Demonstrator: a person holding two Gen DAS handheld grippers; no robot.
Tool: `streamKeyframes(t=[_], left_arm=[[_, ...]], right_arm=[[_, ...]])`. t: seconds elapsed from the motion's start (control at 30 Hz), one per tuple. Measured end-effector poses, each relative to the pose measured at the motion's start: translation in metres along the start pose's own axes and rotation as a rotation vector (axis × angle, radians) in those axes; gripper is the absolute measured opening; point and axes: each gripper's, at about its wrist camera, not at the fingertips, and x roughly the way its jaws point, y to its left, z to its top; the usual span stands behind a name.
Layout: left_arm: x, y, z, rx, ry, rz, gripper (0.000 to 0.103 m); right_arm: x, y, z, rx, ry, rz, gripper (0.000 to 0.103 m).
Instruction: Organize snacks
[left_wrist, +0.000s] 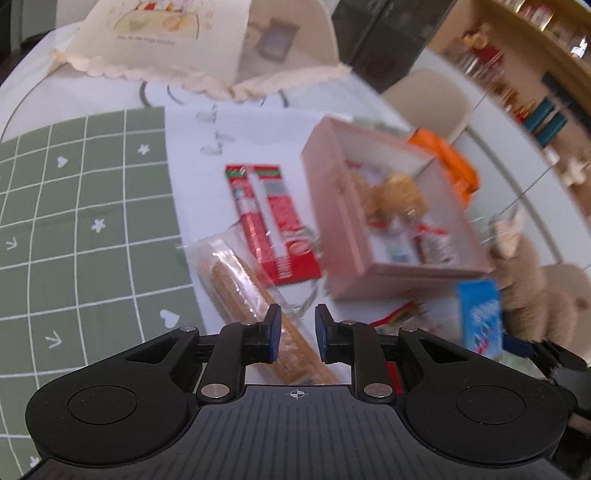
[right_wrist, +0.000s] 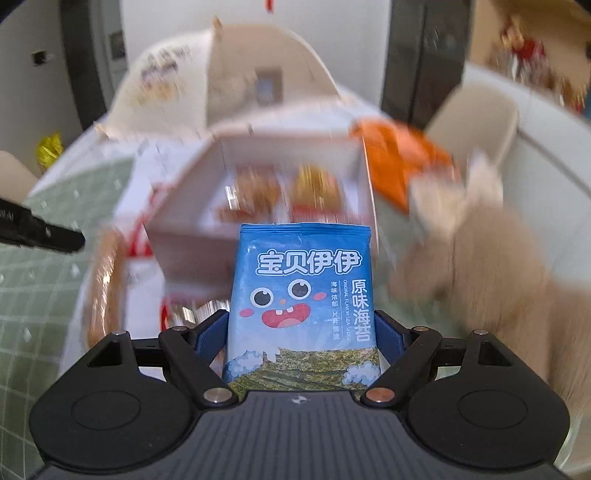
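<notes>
Right tool (right_wrist: 301, 334) pinching blue seaweed packet (right_wrist: 303, 295) upright before open pink box (right_wrist: 258, 147) of snacks on worktop (left_wrist: 192, 147), left tool (left_wrist: 297, 332) nearly closed, empty, above clear-wrapped cracker pack (left_wrist: 236, 284).

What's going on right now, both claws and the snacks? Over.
Right gripper shut on blue seaweed packet, facing pink box. Left gripper nearly shut, empty, above wafer pack. Nothing blocking box.
</notes>
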Motion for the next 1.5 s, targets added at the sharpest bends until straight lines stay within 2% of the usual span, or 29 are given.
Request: streamKeyframes(t=[0.1,0.2,0.3,0.43,0.57,0.67,0.8,0.9,0.93,1.07,1.27,1.3,1.37,1.4,1.47,1.5], left_arm=[[0.015,-0.003,0.002,0.010,0.006,0.099,0.026],[0.019,-0.005,0.003,0.026,0.000,0.158,0.037],[0.027,-0.011,0.004,0.062,0.021,0.188,0.047],[0.034,-0.013,0.005,0.071,0.045,0.202,0.051],[0.034,-0.014,0.002,0.099,0.044,0.198,0.052],[0.031,-0.016,-0.005,0.159,0.053,0.168,0.052],[0.015,-0.014,-0.029,0.234,0.093,0.091,0.049],[0.005,-0.005,-0.047,0.213,0.151,0.049,0.044],[0.003,0.000,-0.053,0.199,0.170,0.046,0.043],[-0.007,0.004,-0.066,0.186,0.159,0.051,0.042],[-0.007,-0.003,-0.068,0.193,0.155,0.075,0.046],[-0.006,-0.005,-0.069,0.202,0.152,0.082,0.046],[-0.007,-0.006,-0.073,0.222,0.139,0.092,0.046],[-0.008,-0.008,-0.076,0.231,0.130,0.096,0.046],[-0.009,-0.010,-0.080,0.247,0.111,0.109,0.046],[-0.009,-0.012,-0.083,0.256,0.101,0.120,0.046]], right_arm=[[0.008,0.000,-0.020,0.017,0.056,-0.014,0.085],[0.006,-0.002,-0.027,0.056,0.033,-0.026,0.087],[0.005,-0.009,-0.033,0.124,0.026,-0.017,0.089],[0.009,-0.018,-0.040,0.212,0.004,0.029,0.093],[0.009,-0.014,-0.042,0.199,-0.009,0.021,0.097],[0.010,-0.014,-0.043,0.207,-0.018,0.036,0.103],[0.010,-0.011,-0.041,0.189,0.005,0.040,0.103],[0.008,-0.017,-0.038,0.181,0.038,0.068,0.100],[0.005,-0.020,-0.038,0.203,0.030,0.067,0.098],[0.001,-0.026,-0.034,0.213,-0.004,0.023,0.098],[0.020,-0.007,-0.019,0.089,0.027,0.018,0.097],[0.022,-0.004,-0.016,0.080,0.020,0.002,0.095],[0.020,-0.001,-0.011,0.073,0.011,0.005,0.082],[0.014,0.000,-0.008,0.073,-0.017,0.009,0.062],[0.001,0.001,-0.002,0.063,-0.054,0.029,0.029],[-0.007,0.001,0.001,0.069,-0.080,0.047,0.028]])
